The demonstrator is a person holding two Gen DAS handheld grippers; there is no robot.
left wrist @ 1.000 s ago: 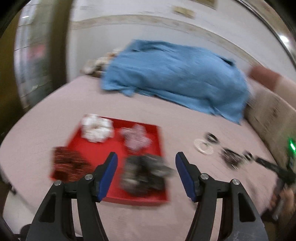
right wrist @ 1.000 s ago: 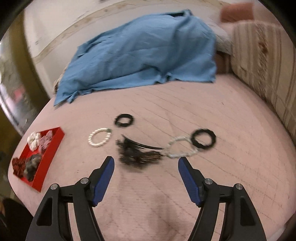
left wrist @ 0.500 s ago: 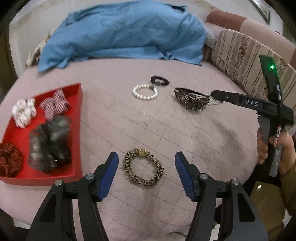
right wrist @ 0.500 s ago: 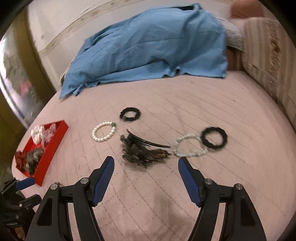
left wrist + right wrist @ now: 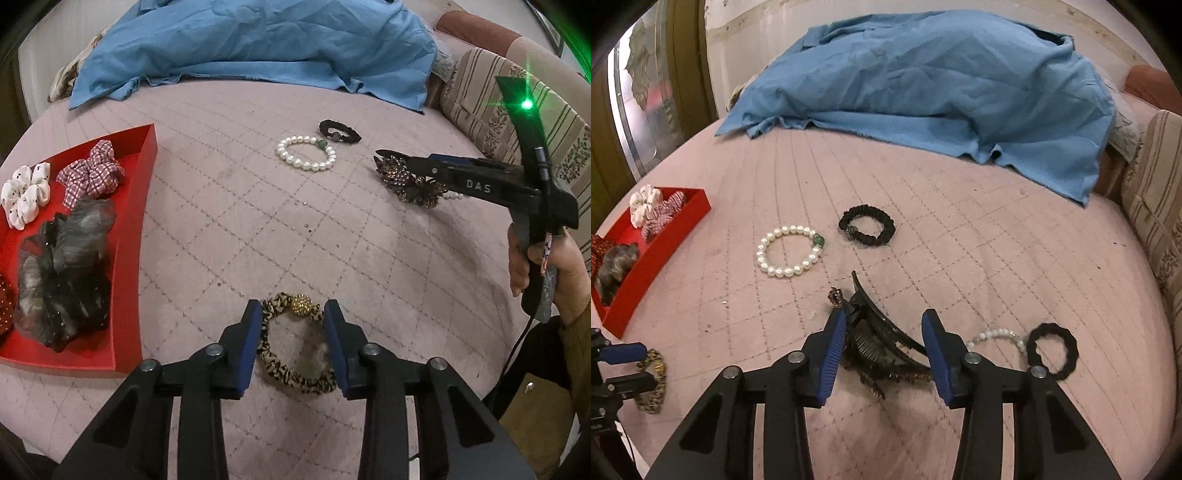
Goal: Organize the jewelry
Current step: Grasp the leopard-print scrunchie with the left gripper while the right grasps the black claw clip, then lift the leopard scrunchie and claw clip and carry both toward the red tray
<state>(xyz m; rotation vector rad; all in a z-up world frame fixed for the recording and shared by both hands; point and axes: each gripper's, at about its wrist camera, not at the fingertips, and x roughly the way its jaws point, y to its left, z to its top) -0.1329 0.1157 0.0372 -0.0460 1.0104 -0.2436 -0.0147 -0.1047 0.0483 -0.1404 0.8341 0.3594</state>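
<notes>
My left gripper [image 5: 293, 314] is open, its blue pads on either side of a leopard-print bracelet with a gold bead [image 5: 291, 347] lying on the pink bedspread. My right gripper [image 5: 884, 325] is open, its pads on either side of a dark jewelled hair clip [image 5: 877, 339], which also shows in the left wrist view [image 5: 406, 181]. A pearl bracelet with a green bead [image 5: 788, 254] and a black scrunchie [image 5: 866, 225] lie farther off. A second pearl bracelet [image 5: 995, 336] and a black ring [image 5: 1051, 350] lie to the right.
A red tray [image 5: 129, 258] with several scrunchies sits at the left, also in the right wrist view [image 5: 646, 273]. A blue cloth [image 5: 923, 81] covers the far side of the bed. A striped cushion [image 5: 517, 99] lies at the right edge.
Both grippers have moved down and forward. The left one swung from the red tray to the leopard bracelet and narrowed around it. The right one closed in around the hair clip.
</notes>
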